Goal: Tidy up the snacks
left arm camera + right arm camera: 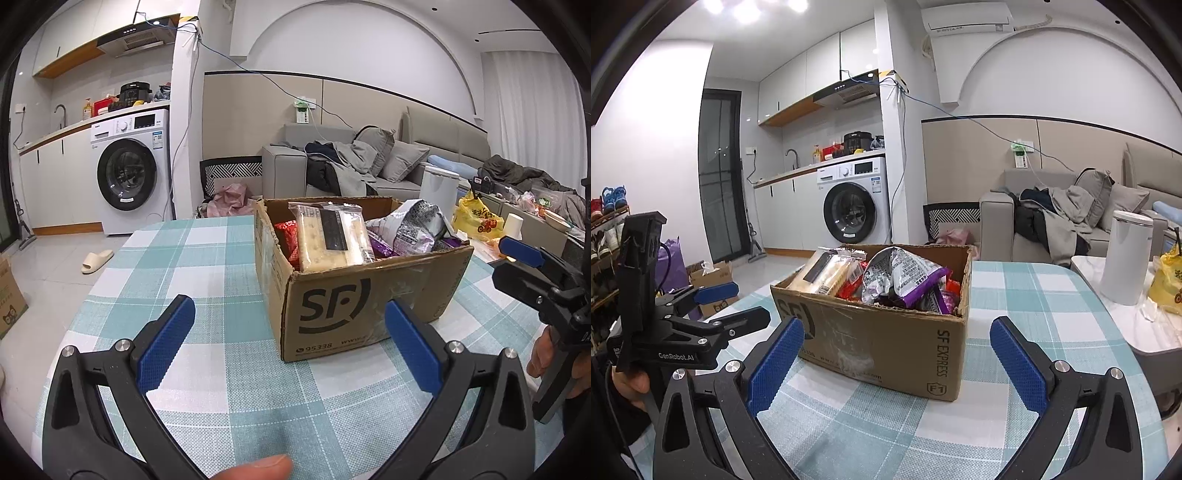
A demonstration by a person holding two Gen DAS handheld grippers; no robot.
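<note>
A brown SF cardboard box [354, 295] stands open on the checked tablecloth [207, 258], full of snacks: a clear cracker pack [328, 236], a silver-purple bag [413, 225] and red packets [288, 236]. My left gripper [290, 332] is open and empty, just short of the box's near left corner. The box shows in the right wrist view [886, 343] with the silver-purple bag [901, 277] and cracker pack [823, 273]. My right gripper [897, 354] is open and empty in front of the box. The left gripper also appears at the left [716, 302].
A white canister [1123, 254] and a yellow bag [1167, 280] stand on a side table at the right. A grey sofa [369, 162] with clothes lies behind. A washing machine [129, 170] and cardboard boxes on the floor [713, 280] are at the left.
</note>
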